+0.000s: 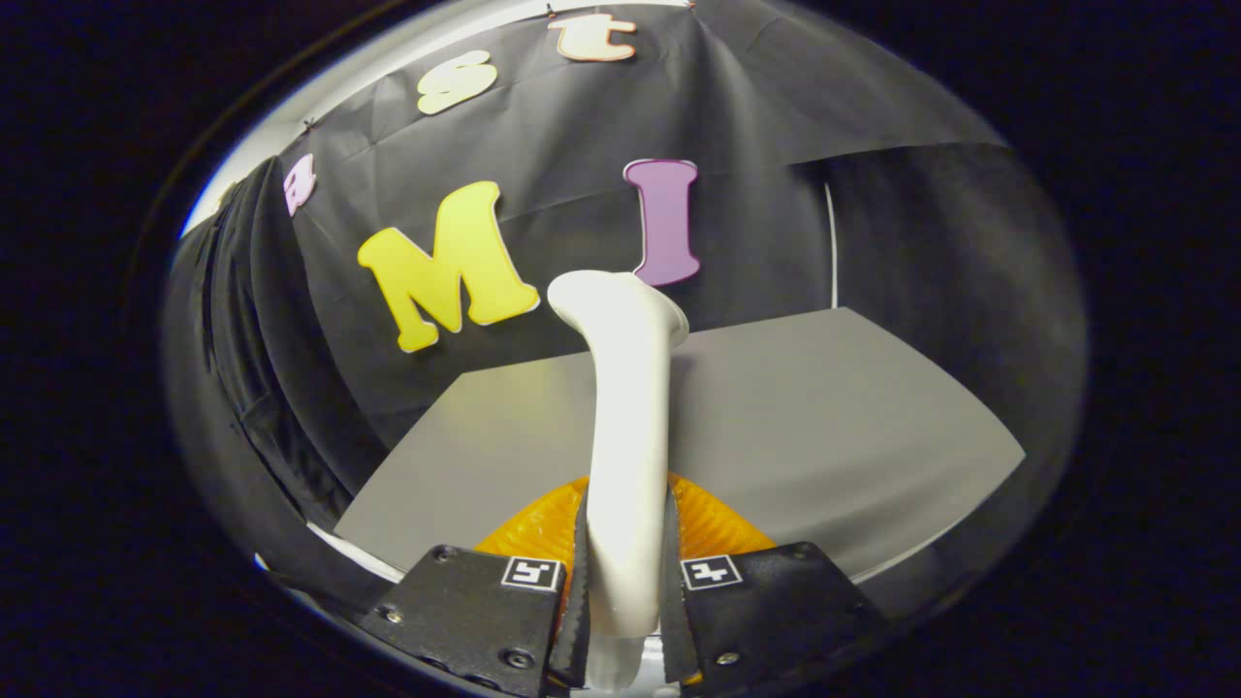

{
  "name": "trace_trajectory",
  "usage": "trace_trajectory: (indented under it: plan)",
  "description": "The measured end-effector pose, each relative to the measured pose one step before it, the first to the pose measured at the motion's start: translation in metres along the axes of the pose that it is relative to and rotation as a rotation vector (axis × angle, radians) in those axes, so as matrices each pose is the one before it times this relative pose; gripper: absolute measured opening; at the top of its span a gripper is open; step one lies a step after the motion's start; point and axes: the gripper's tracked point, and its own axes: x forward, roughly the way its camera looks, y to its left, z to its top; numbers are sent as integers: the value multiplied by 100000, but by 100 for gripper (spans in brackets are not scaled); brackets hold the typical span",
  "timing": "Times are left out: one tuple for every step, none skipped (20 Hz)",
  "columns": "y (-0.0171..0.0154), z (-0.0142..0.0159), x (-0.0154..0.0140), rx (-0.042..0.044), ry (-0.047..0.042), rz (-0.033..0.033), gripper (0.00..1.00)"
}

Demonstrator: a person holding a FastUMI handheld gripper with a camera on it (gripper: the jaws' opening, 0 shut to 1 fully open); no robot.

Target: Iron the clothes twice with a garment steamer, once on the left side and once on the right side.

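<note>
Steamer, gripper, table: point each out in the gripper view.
steamer (625,427): gripper view, middle of its white handle.
gripper (625,606): gripper view, midway between fingertips, clamped on the handle.
table (824,417): gripper view, bare grey top.

No readable words, brands or numbers stand on anything; the tool carries just two small black-and-white square code markers on its fingers.
</note>
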Motion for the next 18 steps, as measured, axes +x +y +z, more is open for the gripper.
trace_trajectory:
  plan:
    - [257,231,-1006,339,-2341,-863,32]
    - [330,183,-1440,564,-2017,-355,32]
    - [507,433,-1296,675,-1812,-172,32]
    - [584,489,-1281,530,-1918,-174,32]
    - [739,612,-1085,193,-1834,-333,32]
    - [768,641,-1164,30,-2213,-261,32]
    - [782,561,-930,279,-2024,-38,32]
    - [1139,514,-1038,104,-2121,275,32]
    - [1158,748,-969,104,-2162,447,32]
    - [1224,582,-830,-89,-2093,230,32]
    - [1093,601,-896,287,-2003,-8,32]
    - [1166,599,-739,371,-2118,387,32]
    - [1358,605,-637,-65,-1746,847,32]
    - [1398,428,-539,135,-1414,960,32]
    - [1444,511,-542,37,-1317,1134,32]
    - [1451,520,-535,-262,-1352,1398,32]
    - [1597,597,-413,-432,-1434,1455,32]
    - [1647,583,-424,-608,-1493,1890,32]
